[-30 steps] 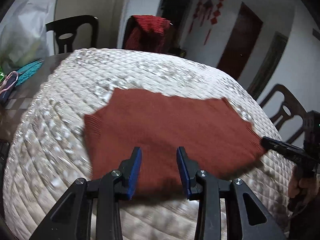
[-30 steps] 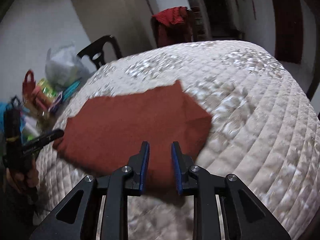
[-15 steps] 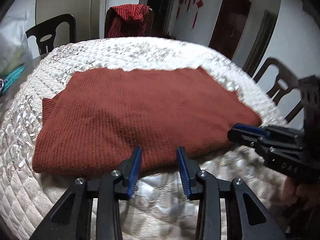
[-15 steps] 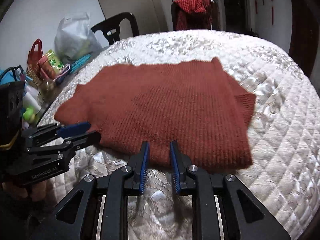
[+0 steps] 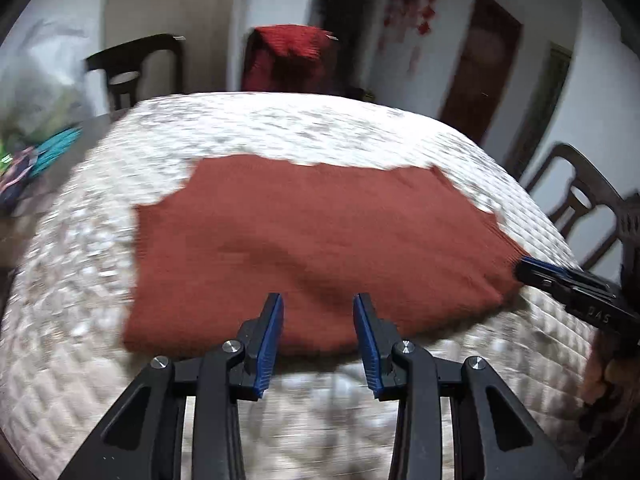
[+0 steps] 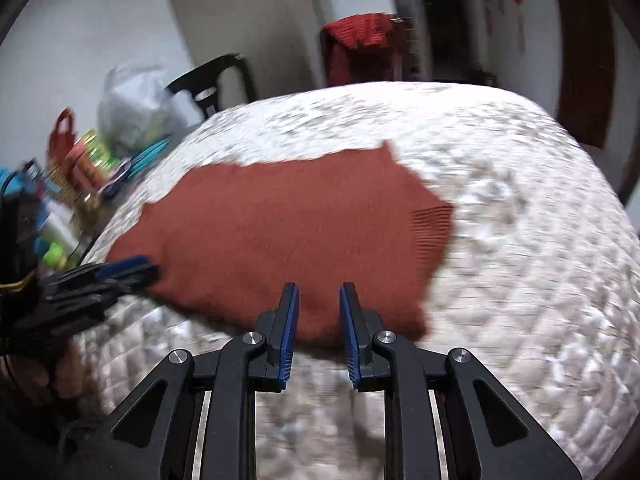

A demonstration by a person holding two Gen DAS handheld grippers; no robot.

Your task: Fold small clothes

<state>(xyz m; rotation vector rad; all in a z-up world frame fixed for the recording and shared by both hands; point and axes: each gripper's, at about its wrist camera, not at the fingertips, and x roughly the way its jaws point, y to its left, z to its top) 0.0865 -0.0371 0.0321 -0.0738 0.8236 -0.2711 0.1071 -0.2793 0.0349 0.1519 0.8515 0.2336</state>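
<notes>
A rust-red knit sweater (image 5: 320, 240) lies folded and flat on the quilted white table cover (image 5: 280, 128); it also shows in the right wrist view (image 6: 288, 236). My left gripper (image 5: 318, 304) is open and empty, hovering over the sweater's near edge. My right gripper (image 6: 319, 292) is open with a narrower gap, empty, over the near edge further right. In the left wrist view the right gripper (image 5: 560, 280) sits by the sweater's right corner. In the right wrist view the left gripper (image 6: 108, 276) sits by the left corner.
Dark wooden chairs (image 5: 136, 68) stand around the table; one at the back carries a red cloth (image 5: 288, 56). Another chair (image 5: 580, 208) stands at the right. Bags and colourful clutter (image 6: 88, 160) crowd the table's left side.
Both grippers have pulled back and up from the sweater's near edge; the sweater looks smaller and farther than half a second ago. Both stay open and empty.
</notes>
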